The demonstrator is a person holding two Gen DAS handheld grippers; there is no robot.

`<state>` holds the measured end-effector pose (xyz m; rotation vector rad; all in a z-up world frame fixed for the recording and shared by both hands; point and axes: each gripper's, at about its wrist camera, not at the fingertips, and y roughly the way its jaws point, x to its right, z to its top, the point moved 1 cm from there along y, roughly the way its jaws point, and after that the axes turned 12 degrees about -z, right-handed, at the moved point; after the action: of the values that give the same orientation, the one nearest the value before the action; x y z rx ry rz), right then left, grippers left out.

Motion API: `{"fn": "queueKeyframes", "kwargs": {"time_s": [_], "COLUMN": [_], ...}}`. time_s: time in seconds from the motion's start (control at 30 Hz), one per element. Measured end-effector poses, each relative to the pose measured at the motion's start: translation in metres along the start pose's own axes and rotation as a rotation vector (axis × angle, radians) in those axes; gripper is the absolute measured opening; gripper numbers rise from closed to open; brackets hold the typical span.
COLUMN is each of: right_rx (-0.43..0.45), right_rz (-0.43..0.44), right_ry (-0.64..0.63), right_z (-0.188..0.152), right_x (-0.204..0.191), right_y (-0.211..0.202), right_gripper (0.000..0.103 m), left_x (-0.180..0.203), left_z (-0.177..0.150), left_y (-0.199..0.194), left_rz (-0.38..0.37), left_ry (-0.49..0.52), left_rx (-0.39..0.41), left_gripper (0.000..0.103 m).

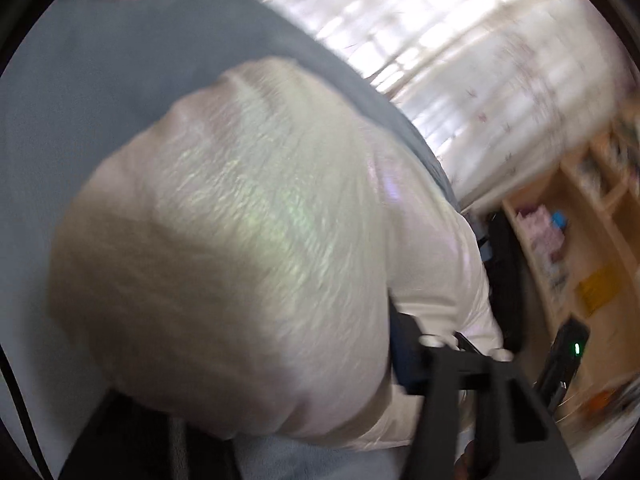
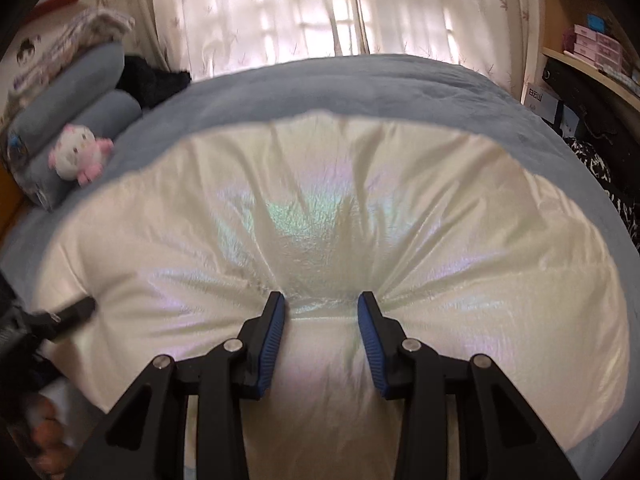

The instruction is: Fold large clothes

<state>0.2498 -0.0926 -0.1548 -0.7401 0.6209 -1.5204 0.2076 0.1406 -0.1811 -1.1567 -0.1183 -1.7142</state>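
A shiny cream puffy garment [image 2: 320, 232] lies spread on a blue-grey bed [image 2: 360, 84]. My right gripper [image 2: 322, 304] is open, its blue-padded fingers [image 2: 276, 332] pressing down on the garment with a bulge of fabric between them. In the left wrist view the same garment [image 1: 240, 240] fills the middle, blurred. My left gripper [image 1: 404, 344] is mostly hidden under the fabric; only its right finger [image 1: 404, 356] with a blue pad shows beside the fabric. In the right wrist view the left gripper [image 2: 72, 312] shows at the garment's left edge.
Rolled blue pillows [image 2: 76, 92] and a pink-white plush toy [image 2: 78, 152] lie at the bed's far left. A dark cloth [image 2: 156, 76] lies beside them. Curtains [image 2: 320, 8] hang behind the bed. Wooden shelves [image 2: 592, 52] with boxes stand to the right.
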Motion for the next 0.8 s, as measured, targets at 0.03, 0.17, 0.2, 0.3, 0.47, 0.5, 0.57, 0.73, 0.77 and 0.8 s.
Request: {"fn": "queueKeyframes", "kwargs": {"time_s": [0.03,0.17,0.2,0.3,0.47,0.5,0.57,0.73,0.77,0.8], "right_rx": [-0.002,-0.011,-0.01,-0.02,-0.047,-0.051,-0.065,-0.122,-0.143,-0.162], "right_rz": [0.002,0.053,0.065,0.125,0.208,0.214,0.238,0.284,0.298,0.312], "right_ry": [0.006,0.049,0.055,0.097,0.162,0.167,0.179,0.159,0.157,0.162], "right_z": [-0.002,-0.008,-0.01,-0.015,-0.021,-0.021,-0.022,-0.015,-0.013,-0.012], "right_x": [0.001,0.011,0.014,0.025,0.039,0.04,0.044,0.053,0.058,0.063], "right_y": [0.004,0.019,0.022,0.03,0.044,0.045,0.048,0.043,0.038,0.034], "right_gripper": [0.038,0.038,0.038,0.038,0.037,0.036,0.036,0.035,0.035,0.035], "left_x": [0.014,0.089,0.114,0.164,0.207,0.211,0.222,0.235,0.244,0.246], "left_z": [0.0,-0.012,-0.02,-0.044,-0.073,-0.077,-0.082,-0.088,-0.092,-0.093], "left_y": [-0.002,-0.007,-0.006,0.005,0.029,0.033,0.041,0.043,0.043,0.044], "left_rz": [0.014,0.057,0.067,0.084,0.129,0.141,0.16,0.197,0.201,0.206], "left_ry": [0.052,0.343,0.45,0.649,0.807,0.826,0.853,0.906,0.918,0.925], "left_rx": [0.012,0.045,0.047,0.036,0.006,-0.002,-0.011,-0.005,-0.002,-0.002], "left_gripper": [0.038,0.031,0.031,0.031,0.031,0.031,0.031,0.031,0.031,0.031]}}
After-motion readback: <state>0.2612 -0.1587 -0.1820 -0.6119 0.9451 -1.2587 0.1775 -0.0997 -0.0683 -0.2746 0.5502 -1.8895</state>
